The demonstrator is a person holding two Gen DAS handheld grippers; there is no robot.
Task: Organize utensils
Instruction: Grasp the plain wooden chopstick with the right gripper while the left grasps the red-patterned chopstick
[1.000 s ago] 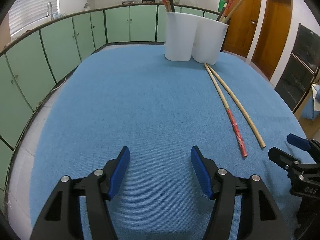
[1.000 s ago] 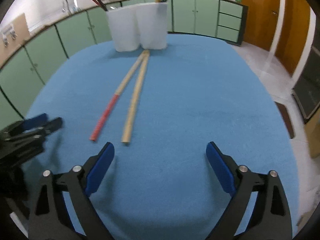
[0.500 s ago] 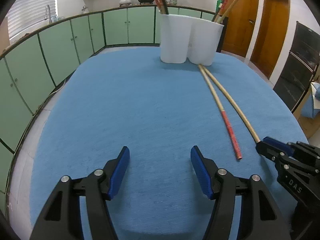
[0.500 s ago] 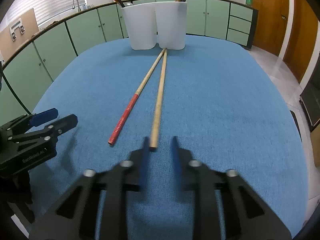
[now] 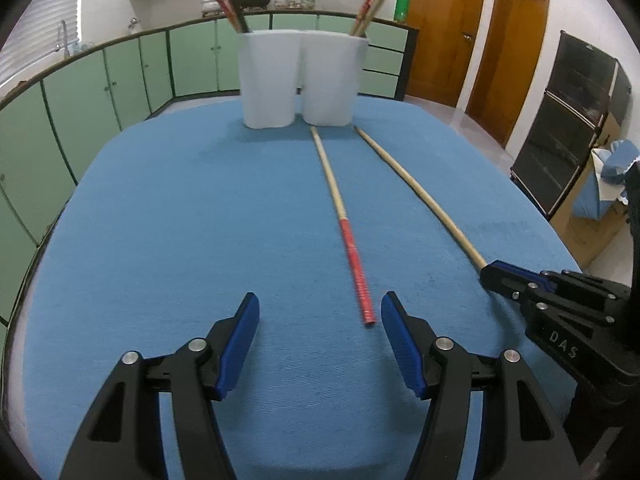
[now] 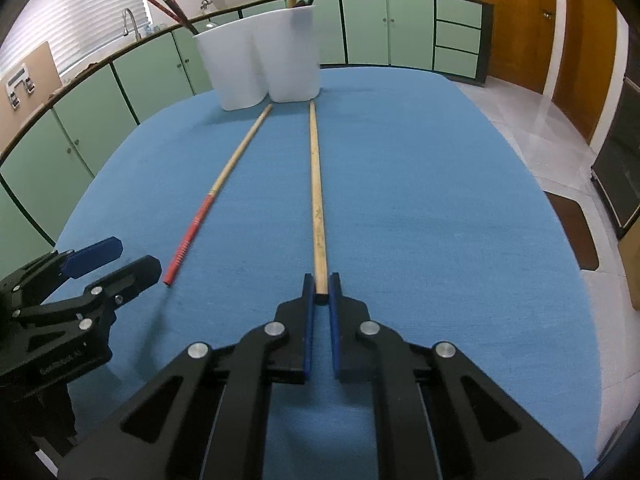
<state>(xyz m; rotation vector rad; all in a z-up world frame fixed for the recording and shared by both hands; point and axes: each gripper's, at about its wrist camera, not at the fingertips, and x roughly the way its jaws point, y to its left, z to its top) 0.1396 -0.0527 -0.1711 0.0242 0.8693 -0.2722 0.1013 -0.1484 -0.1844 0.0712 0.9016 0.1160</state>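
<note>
Two long chopsticks lie on the blue table cloth (image 5: 160,208). My right gripper (image 6: 320,288) is shut on the near end of the plain wooden chopstick (image 6: 317,184); this shows in the left wrist view too, chopstick (image 5: 416,192), right gripper (image 5: 496,274). The red-tipped chopstick (image 5: 348,240) lies to its left, its red end just ahead of my open, empty left gripper (image 5: 318,320), near the right finger. It also shows in the right wrist view (image 6: 200,216), with the left gripper (image 6: 120,260) beside its end. A white double holder (image 5: 300,80) with several chopsticks stands at the far edge, and shows in the right wrist view (image 6: 260,64).
Green kitchen cabinets (image 5: 100,84) run behind the table on the left and at the back. Wooden doors (image 5: 472,36) and a dark oven unit (image 5: 576,128) are to the right. The table edge curves close on both sides.
My right gripper has closed on the plain chopstick's near end. My left gripper has moved right, so the red-tipped chopstick's end now lies just ahead of its open fingers.
</note>
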